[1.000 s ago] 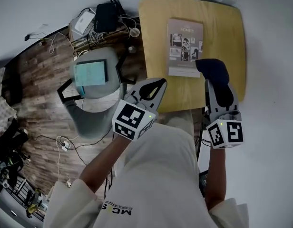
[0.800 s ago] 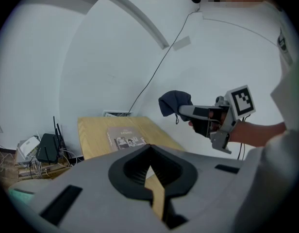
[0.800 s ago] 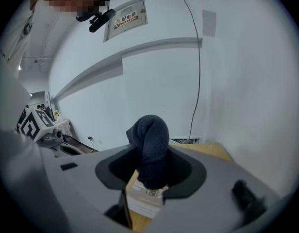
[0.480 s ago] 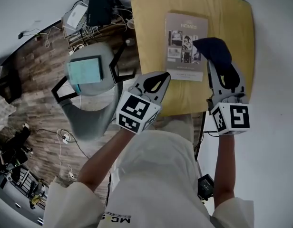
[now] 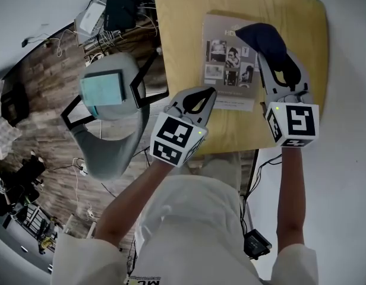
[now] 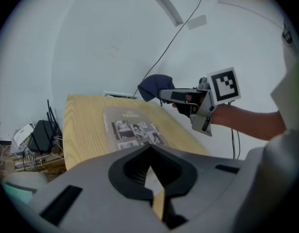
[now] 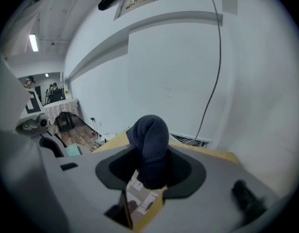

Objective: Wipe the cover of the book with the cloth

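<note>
The right gripper [image 5: 273, 61] clamps the dark cloth [image 5: 261, 38] over the book's [image 5: 221, 61] far right corner. The left gripper [image 5: 208, 92], jaws together and empty, hovers at the book's near-left corner above the counter [image 5: 177, 40].

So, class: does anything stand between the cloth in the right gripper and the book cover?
Nothing visible does. The cloth, clamped in the right gripper, is over the book at its far right corner; the book is otherwise bare. The left gripper is by its near left corner.
</note>
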`<state>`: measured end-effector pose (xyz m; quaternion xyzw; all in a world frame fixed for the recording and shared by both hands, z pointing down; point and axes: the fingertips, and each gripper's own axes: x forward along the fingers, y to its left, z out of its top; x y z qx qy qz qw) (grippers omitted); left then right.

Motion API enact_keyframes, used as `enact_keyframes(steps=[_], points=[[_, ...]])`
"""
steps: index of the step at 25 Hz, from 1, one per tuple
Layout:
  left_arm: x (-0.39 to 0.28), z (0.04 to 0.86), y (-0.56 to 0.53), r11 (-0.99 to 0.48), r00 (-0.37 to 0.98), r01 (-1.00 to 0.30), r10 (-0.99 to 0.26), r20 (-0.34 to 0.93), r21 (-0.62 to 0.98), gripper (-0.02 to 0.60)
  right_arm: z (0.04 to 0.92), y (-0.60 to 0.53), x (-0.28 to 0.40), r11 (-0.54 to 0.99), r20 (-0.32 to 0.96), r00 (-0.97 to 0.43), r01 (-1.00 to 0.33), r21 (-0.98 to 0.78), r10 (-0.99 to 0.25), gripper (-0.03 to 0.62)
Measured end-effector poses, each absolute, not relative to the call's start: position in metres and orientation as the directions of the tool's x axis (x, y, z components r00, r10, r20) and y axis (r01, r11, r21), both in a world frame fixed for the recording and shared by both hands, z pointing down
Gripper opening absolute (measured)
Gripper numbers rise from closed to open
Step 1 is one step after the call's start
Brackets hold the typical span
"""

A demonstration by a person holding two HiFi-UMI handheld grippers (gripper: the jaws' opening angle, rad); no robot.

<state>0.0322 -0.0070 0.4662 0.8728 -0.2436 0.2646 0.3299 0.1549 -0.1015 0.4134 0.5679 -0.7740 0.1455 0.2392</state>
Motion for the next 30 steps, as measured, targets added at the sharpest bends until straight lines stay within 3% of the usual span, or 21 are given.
enact_keyframes(steps=[11, 30], points=[[0.04, 0.507, -0.006, -0.644, 0.708, -0.629, -0.243, 0.663, 0.436, 0.009, 0.467, -0.137, 0.167, 0.44, 0.582, -0.305, -0.892, 0.103, -0.754, 0.166], [0.038, 0.525, -0.007, -0.665, 0.681, -0.633, -0.235, 0.693, 0.397, 0.008, 0.526, -0.154, 0.182, 0.49, 0.711, -0.274, -0.864, 0.114, -0.648, 0.164]])
